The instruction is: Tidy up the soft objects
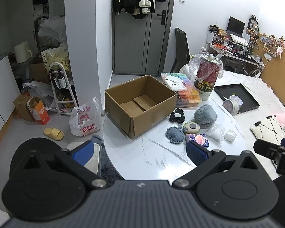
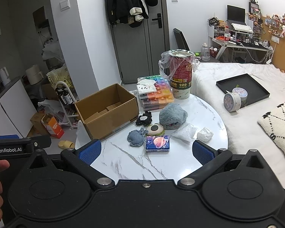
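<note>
An open, empty cardboard box point(image 1: 140, 102) point(image 2: 108, 110) stands on the left of the round white marble table point(image 1: 161, 157) point(image 2: 127, 159). To its right lie soft items: a fluffy grey hat point(image 1: 205, 115) point(image 2: 172, 115), a black scrunchie point(image 1: 176, 115) point(image 2: 144, 118), a blue-grey knitted piece point(image 1: 173, 134) point(image 2: 135, 137), a round cream plush with a dark spot point(image 1: 192, 127) point(image 2: 154, 129), a tissue pack point(image 1: 198, 139) point(image 2: 157, 143) and clear plastic bags point(image 1: 216, 132) point(image 2: 186, 132). My left gripper point(image 1: 140, 152) and right gripper point(image 2: 146, 152) are open and empty, held above the table's near edge.
Colourful plastic organiser boxes point(image 1: 182, 89) point(image 2: 155, 93) and a bag-lined red canister point(image 1: 207, 76) point(image 2: 180, 74) stand behind the soft items. A bed with a black tray point(image 2: 243, 87) lies right. Bags, cartons and a yellow slipper point(image 1: 54, 134) clutter the floor left.
</note>
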Motion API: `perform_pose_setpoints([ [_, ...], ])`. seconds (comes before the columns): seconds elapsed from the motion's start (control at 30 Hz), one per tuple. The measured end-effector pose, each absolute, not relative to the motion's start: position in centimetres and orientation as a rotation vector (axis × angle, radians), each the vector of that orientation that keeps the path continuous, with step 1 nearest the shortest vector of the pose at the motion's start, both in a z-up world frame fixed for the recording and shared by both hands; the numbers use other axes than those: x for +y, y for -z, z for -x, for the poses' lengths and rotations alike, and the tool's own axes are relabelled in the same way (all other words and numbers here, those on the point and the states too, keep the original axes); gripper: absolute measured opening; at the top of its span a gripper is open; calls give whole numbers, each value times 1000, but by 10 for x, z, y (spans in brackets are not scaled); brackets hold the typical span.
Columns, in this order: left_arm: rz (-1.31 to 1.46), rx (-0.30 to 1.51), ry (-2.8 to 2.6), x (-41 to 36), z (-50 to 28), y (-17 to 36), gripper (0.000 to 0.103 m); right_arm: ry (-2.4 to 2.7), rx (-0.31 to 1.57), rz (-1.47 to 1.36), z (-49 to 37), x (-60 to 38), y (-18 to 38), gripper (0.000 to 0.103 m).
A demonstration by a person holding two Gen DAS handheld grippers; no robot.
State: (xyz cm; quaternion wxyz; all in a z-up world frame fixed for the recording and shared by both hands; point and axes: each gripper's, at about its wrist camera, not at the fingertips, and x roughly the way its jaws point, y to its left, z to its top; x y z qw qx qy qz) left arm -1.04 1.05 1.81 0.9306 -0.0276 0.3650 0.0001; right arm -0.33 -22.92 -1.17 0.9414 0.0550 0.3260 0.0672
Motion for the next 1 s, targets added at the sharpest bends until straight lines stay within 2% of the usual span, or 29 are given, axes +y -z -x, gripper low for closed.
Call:
perform_pose_setpoints([
  [1.0,47,791,66,-16,-5,12,102,-127,702,-114,-3,-242,31,103],
])
